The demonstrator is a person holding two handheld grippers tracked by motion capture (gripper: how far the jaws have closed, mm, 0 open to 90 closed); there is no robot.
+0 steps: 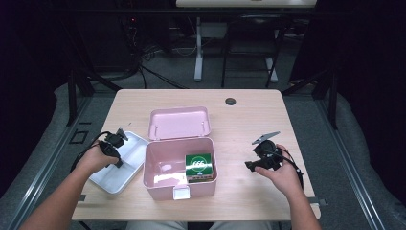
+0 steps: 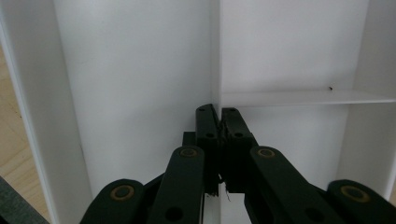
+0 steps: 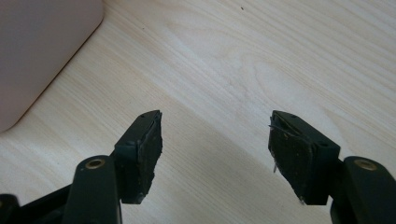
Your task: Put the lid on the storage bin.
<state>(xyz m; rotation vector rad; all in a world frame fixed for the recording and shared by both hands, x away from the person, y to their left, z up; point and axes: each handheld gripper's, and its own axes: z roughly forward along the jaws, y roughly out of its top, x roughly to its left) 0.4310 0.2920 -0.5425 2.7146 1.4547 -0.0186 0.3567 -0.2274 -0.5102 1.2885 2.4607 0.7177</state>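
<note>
Table right of box: bare wood (image 1: 249, 129), open passage around the right gripper (image 1: 253, 164).
Centre: pink box (image 1: 158, 184) with raised lid (image 1: 179, 122) blocked the way.
Left: white tray (image 1: 136, 143), its divider wall (image 2: 299, 97) hemmed the left gripper (image 1: 117, 163).

Right gripper (image 3: 215, 154): rises from the bottom edge, its two black jaws standing wide apart
Between the jaws: bare wood, nothing held
Pads (image 3: 148, 161): dark and scuffed, the right one frayed at its edge
Table (image 3: 261, 60): pale wood with fine grain running across, a soft shadow falling between and below the jaws
Pink box (image 3: 42, 51): its rounded corner sits at the upper left, resting on the table, well apart from the left jaw
</note>
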